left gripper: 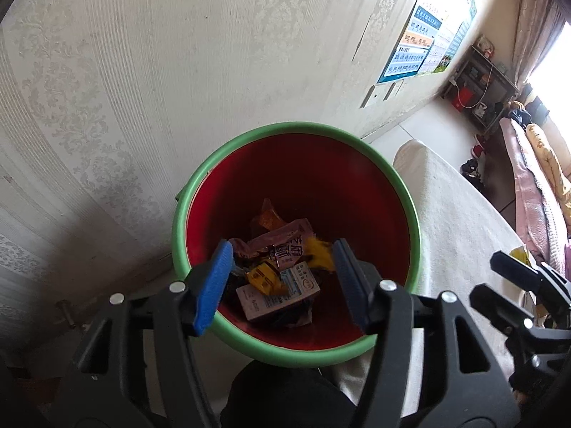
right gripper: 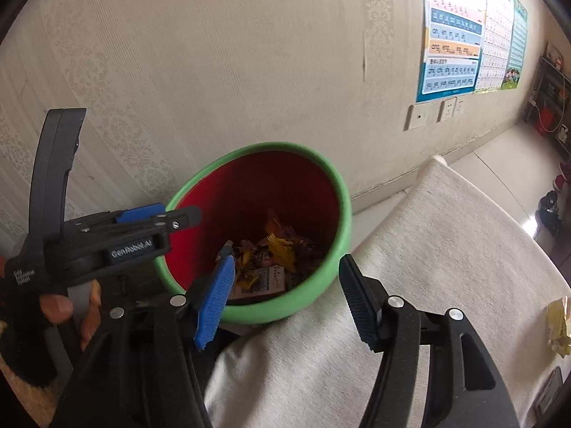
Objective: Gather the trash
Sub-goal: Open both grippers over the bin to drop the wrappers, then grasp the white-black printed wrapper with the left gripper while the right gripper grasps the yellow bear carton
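A red bin with a green rim [left gripper: 249, 135] stands against the wall; it also shows in the right wrist view [right gripper: 342, 192]. Inside lie several wrappers and a small carton [left gripper: 278, 292], also visible in the right wrist view [right gripper: 271, 264]. My left gripper [left gripper: 282, 278] is open and empty, right above the bin's mouth. It appears from the side in the right wrist view [right gripper: 167, 217] over the bin's left rim. My right gripper [right gripper: 285, 296] is open and empty, over the bin's near rim and the table edge. It shows at the left wrist view's right edge [left gripper: 499, 278].
A table with a white cloth [right gripper: 446, 249] sits to the right of the bin. A crumpled yellow wrapper [right gripper: 560, 324] lies on it at the far right. Wallpapered wall with posters [right gripper: 453, 42] and sockets behind. A shelf and bedding stand further right.
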### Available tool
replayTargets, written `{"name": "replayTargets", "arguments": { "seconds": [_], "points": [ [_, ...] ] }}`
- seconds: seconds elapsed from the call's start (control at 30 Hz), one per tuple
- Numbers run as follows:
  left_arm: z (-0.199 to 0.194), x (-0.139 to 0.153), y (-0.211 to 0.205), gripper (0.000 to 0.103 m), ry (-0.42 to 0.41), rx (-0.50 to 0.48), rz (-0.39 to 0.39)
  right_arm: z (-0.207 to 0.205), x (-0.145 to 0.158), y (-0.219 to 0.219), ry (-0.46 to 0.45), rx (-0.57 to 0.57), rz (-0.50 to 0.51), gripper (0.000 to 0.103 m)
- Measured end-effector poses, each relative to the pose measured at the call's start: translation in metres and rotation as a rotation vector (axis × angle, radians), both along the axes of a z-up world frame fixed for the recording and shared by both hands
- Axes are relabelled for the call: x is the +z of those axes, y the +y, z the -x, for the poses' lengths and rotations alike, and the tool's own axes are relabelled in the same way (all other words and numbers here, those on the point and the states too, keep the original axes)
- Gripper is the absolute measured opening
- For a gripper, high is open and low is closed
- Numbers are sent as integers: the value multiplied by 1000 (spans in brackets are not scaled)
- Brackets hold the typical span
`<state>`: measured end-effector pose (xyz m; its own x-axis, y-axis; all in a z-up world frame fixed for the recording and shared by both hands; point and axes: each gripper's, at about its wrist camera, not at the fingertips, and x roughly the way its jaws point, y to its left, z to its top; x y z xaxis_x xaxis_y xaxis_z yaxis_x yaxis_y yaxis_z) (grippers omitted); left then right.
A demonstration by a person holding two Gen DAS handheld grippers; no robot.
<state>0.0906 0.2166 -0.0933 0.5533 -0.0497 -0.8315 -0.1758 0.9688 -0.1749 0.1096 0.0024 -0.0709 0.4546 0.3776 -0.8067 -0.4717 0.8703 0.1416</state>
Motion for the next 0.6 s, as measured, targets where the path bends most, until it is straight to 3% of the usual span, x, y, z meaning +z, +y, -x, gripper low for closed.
{"name": "replayTargets", "arguments": {
  "seconds": [0.17,0.37,0.6],
  "points": [
    [6,2,-12,58,-7,-22,6,-7,-9,-105,-33,-185,126,60],
    [16,7,-46,60,-20,-78,15,-41,-34,-229,5,-445,404,68],
    [34,1,-106,60,35,-221,33,-61,-82,-277,117,-439,571,70]
  ]
}}
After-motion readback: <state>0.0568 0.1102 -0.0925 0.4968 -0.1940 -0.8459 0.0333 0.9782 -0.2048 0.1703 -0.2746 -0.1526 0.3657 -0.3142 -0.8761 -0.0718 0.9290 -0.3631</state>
